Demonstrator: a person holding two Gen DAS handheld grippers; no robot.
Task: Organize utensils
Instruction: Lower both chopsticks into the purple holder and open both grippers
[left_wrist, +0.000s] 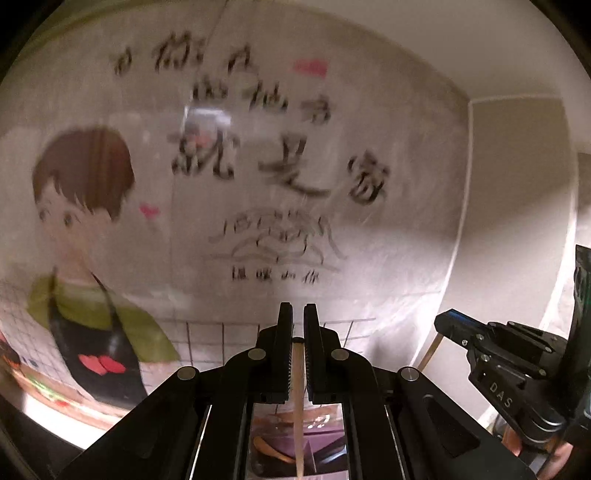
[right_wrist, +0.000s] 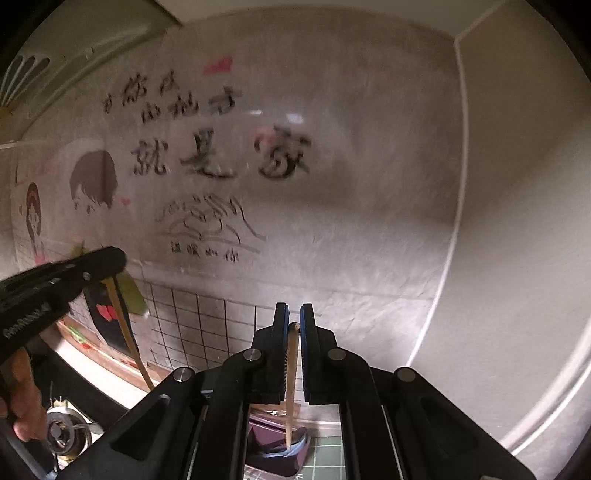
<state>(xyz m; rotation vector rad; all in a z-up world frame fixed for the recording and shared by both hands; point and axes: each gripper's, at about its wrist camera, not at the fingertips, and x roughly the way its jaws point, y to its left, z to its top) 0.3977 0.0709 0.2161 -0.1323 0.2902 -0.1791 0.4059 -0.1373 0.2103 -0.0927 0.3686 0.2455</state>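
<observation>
Two slim wooden chopsticks | left tool (left_wrist: 298, 314) clamps one (left_wrist: 298, 387) | right tool (right_wrist: 293, 314) clamps other (right_wrist: 291, 369)

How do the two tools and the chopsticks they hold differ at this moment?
The left tool has all-black fingers; the right tool has blue-edged ones. The left chopstick hangs straight between the fingers; the right chopstick leans slightly. Both tools are shut on one wooden chopstick, held up before the illustrated wall.

both wrist views tilted up, near, sharing the wall poster (left_wrist: 258, 177)
</observation>
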